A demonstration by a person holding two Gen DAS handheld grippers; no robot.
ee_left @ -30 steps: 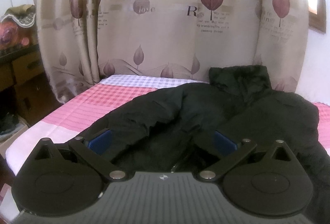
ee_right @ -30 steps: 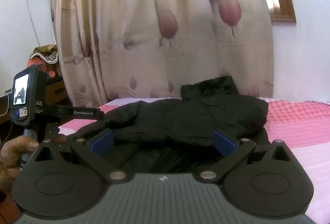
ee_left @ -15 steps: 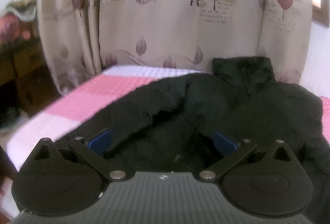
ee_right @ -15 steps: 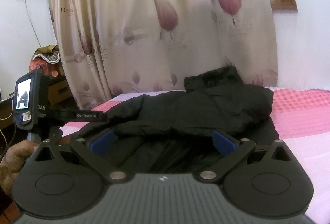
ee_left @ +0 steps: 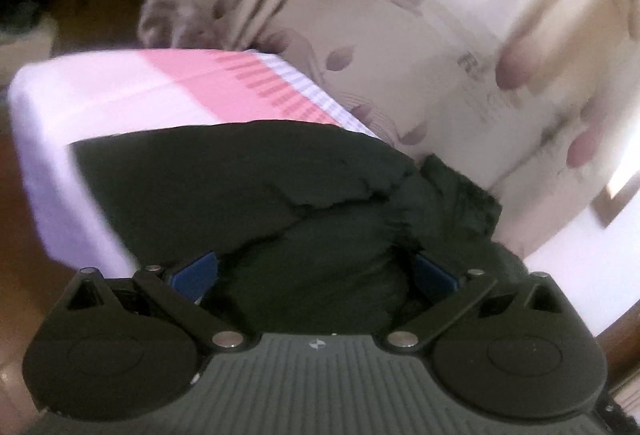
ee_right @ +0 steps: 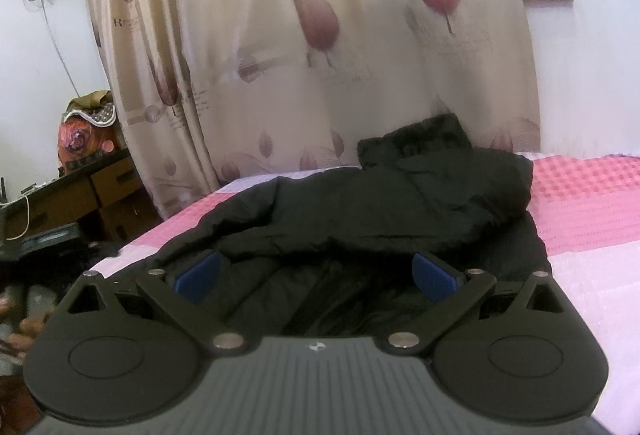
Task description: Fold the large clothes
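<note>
Black jacket (ee_right: 360, 219) lies crumpled across bed (ee_right: 592, 203), collar twd curtain (ee_right: 320, 55) at far edge, hem at near edge. Left gripper (ee_left: 314, 271) & right gripper (ee_right: 316, 271) both spread wide over hem, gripping nothing. Left view tilted, blurry.

One black jacket (ee_right: 400, 203), one bed (ee_right: 592, 191)
</note>
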